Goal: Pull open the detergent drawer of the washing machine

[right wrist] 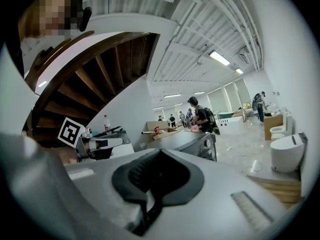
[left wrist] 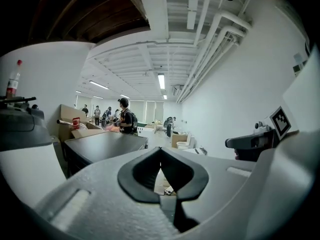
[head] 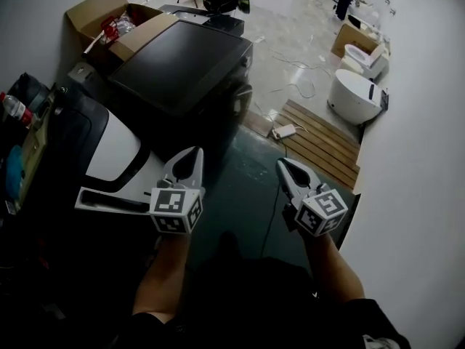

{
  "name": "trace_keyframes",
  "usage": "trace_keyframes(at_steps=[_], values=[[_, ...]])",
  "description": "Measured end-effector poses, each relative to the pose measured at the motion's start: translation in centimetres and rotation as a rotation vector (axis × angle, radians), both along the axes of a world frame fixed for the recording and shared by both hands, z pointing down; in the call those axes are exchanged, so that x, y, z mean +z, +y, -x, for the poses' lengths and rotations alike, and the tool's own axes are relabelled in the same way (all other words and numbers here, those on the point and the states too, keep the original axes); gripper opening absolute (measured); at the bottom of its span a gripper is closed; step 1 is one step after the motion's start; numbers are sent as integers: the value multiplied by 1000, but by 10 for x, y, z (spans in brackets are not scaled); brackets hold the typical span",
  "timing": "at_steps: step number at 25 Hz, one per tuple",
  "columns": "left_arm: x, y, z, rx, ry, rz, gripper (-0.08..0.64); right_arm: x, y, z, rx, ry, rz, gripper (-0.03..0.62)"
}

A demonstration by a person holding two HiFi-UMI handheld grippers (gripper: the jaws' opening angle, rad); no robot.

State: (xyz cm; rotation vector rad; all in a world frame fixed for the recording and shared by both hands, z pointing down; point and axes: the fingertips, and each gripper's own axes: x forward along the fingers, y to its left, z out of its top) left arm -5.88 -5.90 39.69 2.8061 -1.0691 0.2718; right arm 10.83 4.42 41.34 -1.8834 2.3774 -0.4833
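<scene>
A dark washing machine (head: pixel 182 64) stands ahead of me, its flat black top (left wrist: pixel 105 144) left of centre in the left gripper view and its knobbed front corner (right wrist: pixel 200 143) in the right gripper view. I cannot make out its detergent drawer. My left gripper (head: pixel 195 151) (left wrist: pixel 161 150) is held in the air short of the machine's near corner, tips together, nothing in them. To its right my right gripper (head: pixel 282 163) (right wrist: pixel 159 151) hovers over the dark floor, also shut and empty. Neither touches the machine.
A white-and-black appliance (head: pixel 109 151) sits close on my left, with a bottle (left wrist: pixel 13 79) on it. Cardboard boxes (head: pixel 109 17) stand behind the machine. On the right are a wooden slatted platform (head: pixel 323 140), a power strip (head: pixel 285 131), a white toilet (head: pixel 356 97) and a wall. People (left wrist: pixel 125 116) stand far back.
</scene>
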Motion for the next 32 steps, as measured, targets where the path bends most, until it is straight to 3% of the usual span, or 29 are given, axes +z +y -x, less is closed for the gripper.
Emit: trace_keyframes(at_steps=[7, 14, 20, 26, 32], values=[[8, -54, 16, -16, -30, 17, 9, 3, -69, 38, -93, -6, 24, 2], [21, -97, 9, -64, -52, 33, 9, 8, -127, 44, -206, 23, 18, 2], [30, -150, -20, -139, -86, 26, 9, 22, -190, 15, -304, -3, 25, 2], [27, -208, -60, -259, -96, 36, 9, 31, -261, -25, -489, 81, 38, 2], [33, -239, -82, -372, -102, 64, 9, 41, -309, -43, -630, 95, 49, 2]])
